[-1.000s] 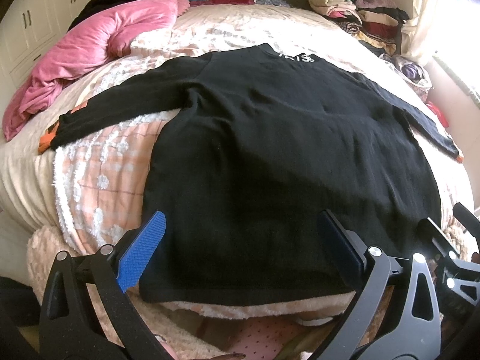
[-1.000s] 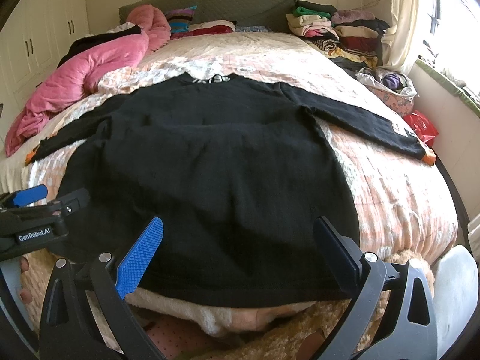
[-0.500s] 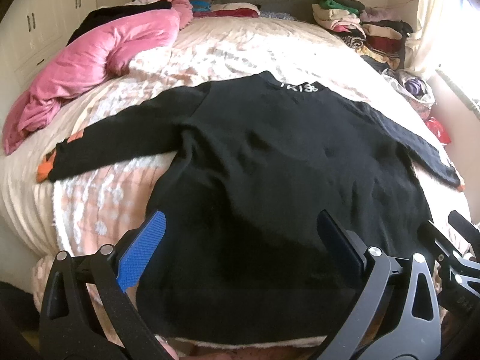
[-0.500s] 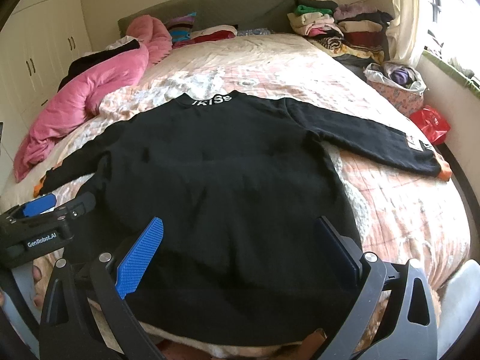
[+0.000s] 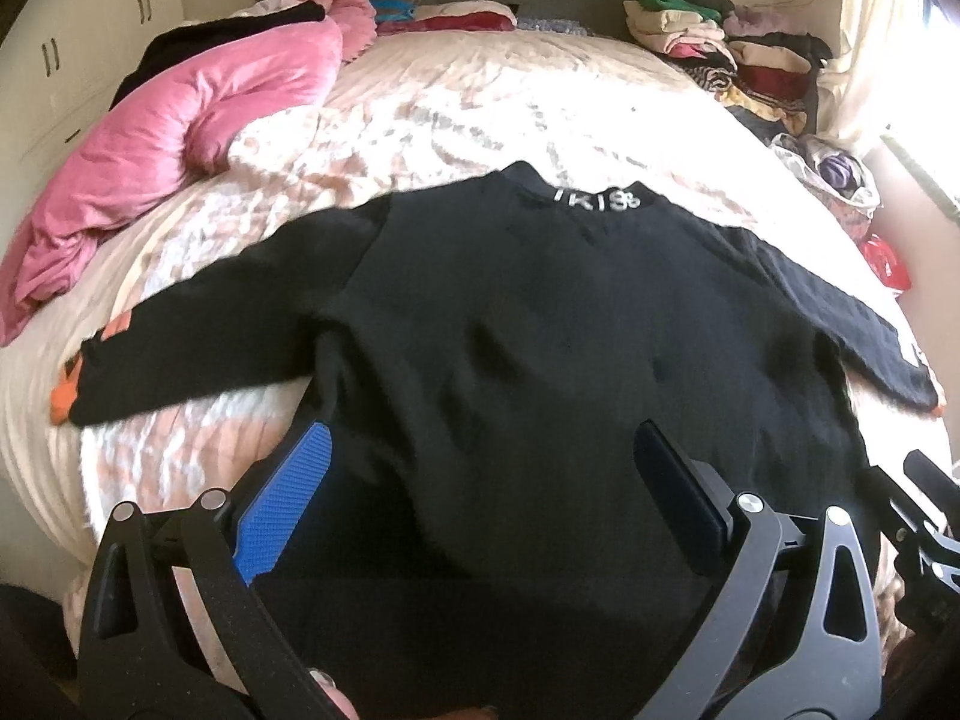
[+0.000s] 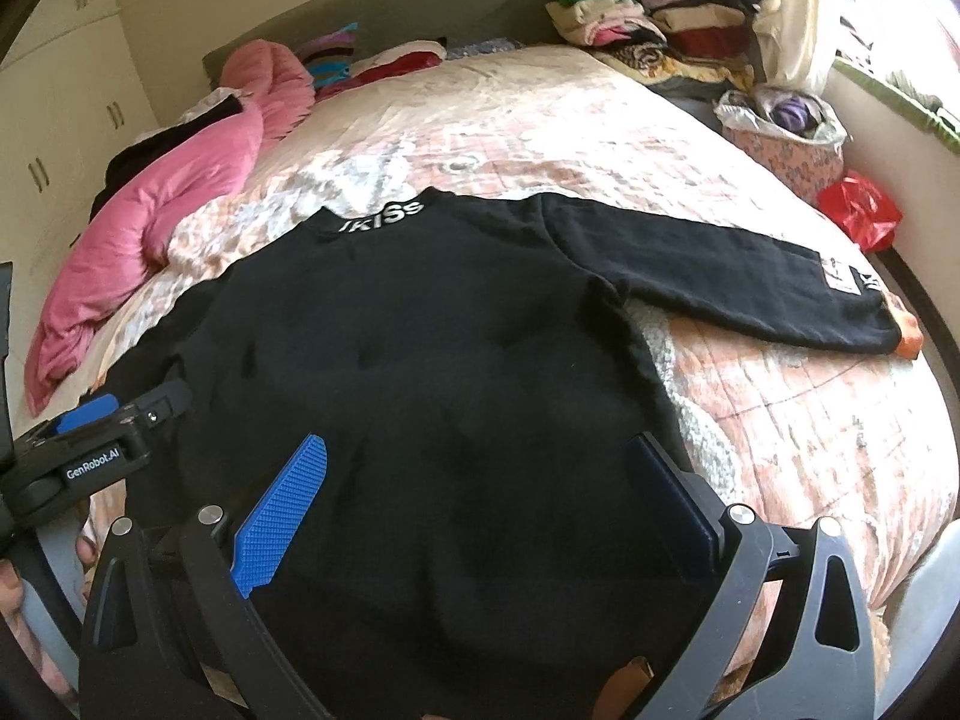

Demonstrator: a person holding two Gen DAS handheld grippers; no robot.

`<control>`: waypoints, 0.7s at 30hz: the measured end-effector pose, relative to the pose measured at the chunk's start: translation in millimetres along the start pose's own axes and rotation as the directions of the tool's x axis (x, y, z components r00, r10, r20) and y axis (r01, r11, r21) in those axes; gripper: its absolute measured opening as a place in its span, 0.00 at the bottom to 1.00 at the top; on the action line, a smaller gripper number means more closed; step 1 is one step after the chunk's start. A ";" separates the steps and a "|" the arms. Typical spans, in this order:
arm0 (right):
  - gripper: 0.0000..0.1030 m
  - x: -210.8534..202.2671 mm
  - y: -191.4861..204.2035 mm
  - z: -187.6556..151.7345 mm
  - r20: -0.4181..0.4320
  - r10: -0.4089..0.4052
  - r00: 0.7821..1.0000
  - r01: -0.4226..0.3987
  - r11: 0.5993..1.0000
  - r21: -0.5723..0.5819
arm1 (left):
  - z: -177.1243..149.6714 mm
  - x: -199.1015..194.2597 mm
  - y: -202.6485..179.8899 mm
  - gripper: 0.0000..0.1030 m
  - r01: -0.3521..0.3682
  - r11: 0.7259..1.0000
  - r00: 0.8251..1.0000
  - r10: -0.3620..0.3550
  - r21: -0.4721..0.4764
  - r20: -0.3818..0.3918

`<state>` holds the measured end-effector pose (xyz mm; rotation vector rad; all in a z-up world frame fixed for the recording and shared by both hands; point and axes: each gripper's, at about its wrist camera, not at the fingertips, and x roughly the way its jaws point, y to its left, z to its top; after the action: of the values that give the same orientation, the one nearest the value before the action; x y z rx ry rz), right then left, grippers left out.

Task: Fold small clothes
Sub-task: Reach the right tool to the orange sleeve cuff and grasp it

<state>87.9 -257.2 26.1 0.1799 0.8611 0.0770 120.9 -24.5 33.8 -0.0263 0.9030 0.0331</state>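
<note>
A black long-sleeved sweater (image 5: 540, 348) lies flat on the bed with both sleeves spread out, white lettering at the collar (image 5: 597, 201) and orange cuffs. It also shows in the right wrist view (image 6: 432, 372). My left gripper (image 5: 480, 492) is open and empty above the sweater's lower left part. My right gripper (image 6: 480, 498) is open and empty above the lower right part. The left gripper shows at the left edge of the right wrist view (image 6: 102, 450). The sweater's hem is hidden under the grippers.
A pink quilted bedspread (image 5: 480, 108) covers the bed. A pink duvet (image 5: 180, 120) lies at the far left. Stacks of folded clothes (image 6: 648, 24) sit at the far right by the headboard. A basket (image 6: 786, 132) and red bag (image 6: 858, 210) stand beside the bed.
Both grippers have risen and moved forward over the sweater; the hem has dropped out of view below them. Both stay open.
</note>
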 end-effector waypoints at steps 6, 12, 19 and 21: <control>0.96 5.3 -18.0 21.7 0.010 -0.023 1.000 0.022 0.998 0.054 | 20.9 14.3 -14.5 0.92 0.018 1.000 1.000 -0.018 0.020 -0.004; 0.96 8.7 -43.1 52.5 0.042 -0.051 0.998 0.045 0.988 0.146 | 38.0 28.7 -31.7 0.92 0.041 0.998 0.999 -0.041 0.052 -0.014; 0.96 18.8 -79.2 86.6 0.053 -0.117 0.992 0.100 0.963 0.252 | 57.1 41.8 -49.7 0.92 0.054 0.995 0.998 -0.053 0.084 -0.021; 0.96 23.5 -93.4 96.1 0.050 -0.149 0.988 0.129 0.949 0.287 | 63.1 46.8 -56.3 0.92 0.061 0.994 0.998 -0.058 0.092 -0.028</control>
<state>175.8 -357.8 52.3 0.3879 0.8090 -0.1856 201.6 -77.6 36.5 0.0326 0.9281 -0.0648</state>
